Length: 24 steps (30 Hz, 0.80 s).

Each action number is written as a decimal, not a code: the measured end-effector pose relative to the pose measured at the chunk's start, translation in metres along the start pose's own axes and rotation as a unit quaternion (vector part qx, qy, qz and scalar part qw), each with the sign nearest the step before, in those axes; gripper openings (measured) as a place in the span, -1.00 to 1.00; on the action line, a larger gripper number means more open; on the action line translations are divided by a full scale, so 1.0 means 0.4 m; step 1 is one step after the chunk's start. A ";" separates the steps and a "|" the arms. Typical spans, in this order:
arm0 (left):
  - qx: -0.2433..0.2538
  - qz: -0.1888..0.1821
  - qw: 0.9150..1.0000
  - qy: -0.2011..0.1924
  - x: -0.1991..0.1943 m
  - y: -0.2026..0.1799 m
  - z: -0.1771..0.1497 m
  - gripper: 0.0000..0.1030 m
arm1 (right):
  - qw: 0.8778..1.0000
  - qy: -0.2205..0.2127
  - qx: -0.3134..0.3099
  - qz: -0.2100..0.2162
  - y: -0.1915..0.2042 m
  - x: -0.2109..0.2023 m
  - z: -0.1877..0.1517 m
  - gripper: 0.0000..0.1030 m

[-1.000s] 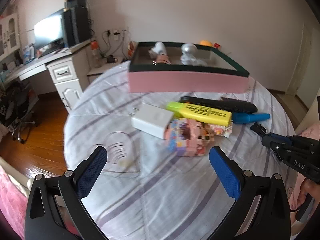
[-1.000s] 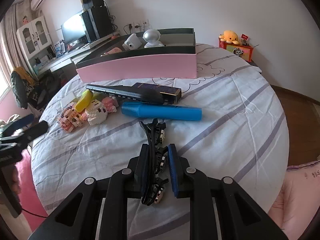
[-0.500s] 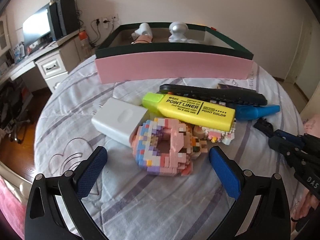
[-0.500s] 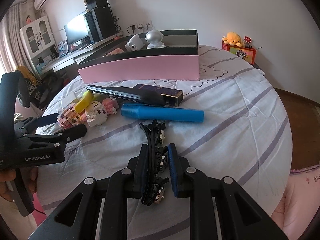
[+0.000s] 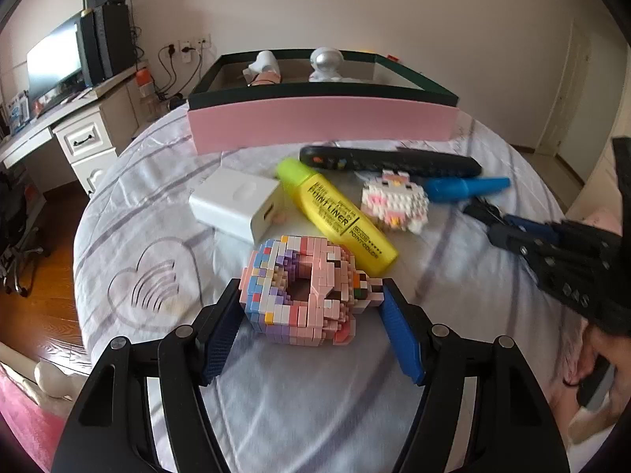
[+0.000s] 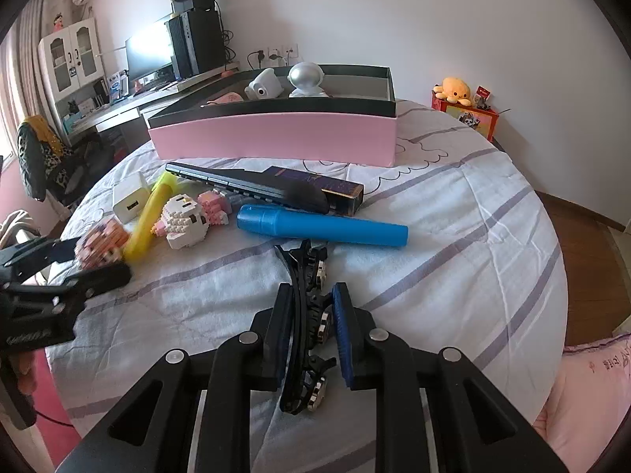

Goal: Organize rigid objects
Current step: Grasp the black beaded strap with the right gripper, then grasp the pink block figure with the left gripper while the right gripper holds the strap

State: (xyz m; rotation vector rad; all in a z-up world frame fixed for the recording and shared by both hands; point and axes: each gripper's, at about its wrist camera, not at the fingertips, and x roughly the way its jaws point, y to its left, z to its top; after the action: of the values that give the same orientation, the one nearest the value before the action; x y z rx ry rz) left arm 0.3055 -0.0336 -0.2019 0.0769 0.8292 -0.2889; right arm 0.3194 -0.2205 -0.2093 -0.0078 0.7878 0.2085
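Observation:
My left gripper (image 5: 311,325) is shut on a pink and purple brick-built donut (image 5: 303,291) just above the bedspread; it also shows in the right wrist view (image 6: 103,248). My right gripper (image 6: 313,317) is shut on a black watch (image 6: 311,303) that trails on the cloth. A pink box (image 5: 321,118) with a dark rim stands at the far side, holding a white camera (image 6: 265,84) and a silver figure (image 6: 307,79). A yellow highlighter (image 5: 335,213), white brick animal (image 5: 396,205), blue marker (image 6: 321,230), black remote (image 5: 390,161) and white charger (image 5: 234,209) lie between.
A round table with a striped white cloth (image 5: 453,276) bears everything. A dark slim box (image 6: 327,187) lies behind the remote. A desk with a monitor (image 5: 53,67) stands left. A yellow plush on a red box (image 6: 457,94) sits at the back right.
My left gripper moved forward and closed on the brick donut, pulling it clear of the highlighter and charger. The right gripper still holds the watch in place.

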 end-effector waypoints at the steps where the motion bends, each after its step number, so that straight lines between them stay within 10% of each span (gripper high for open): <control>1: 0.004 -0.001 1.000 0.000 -0.007 -0.002 -0.008 0.34 | 1.000 0.002 0.000 0.000 0.001 -0.002 -0.001 -0.60; 24: -0.014 -0.020 0.999 -0.033 -0.023 0.014 -0.007 0.33 | 1.000 0.004 -0.006 -0.011 0.016 -0.009 0.000 -0.62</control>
State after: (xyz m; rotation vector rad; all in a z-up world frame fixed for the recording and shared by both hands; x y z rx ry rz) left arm 0.2991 -0.0256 -0.1972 0.0242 0.7688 -0.3154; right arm 0.3159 -0.2150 -0.2063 -0.0283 0.7940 0.1918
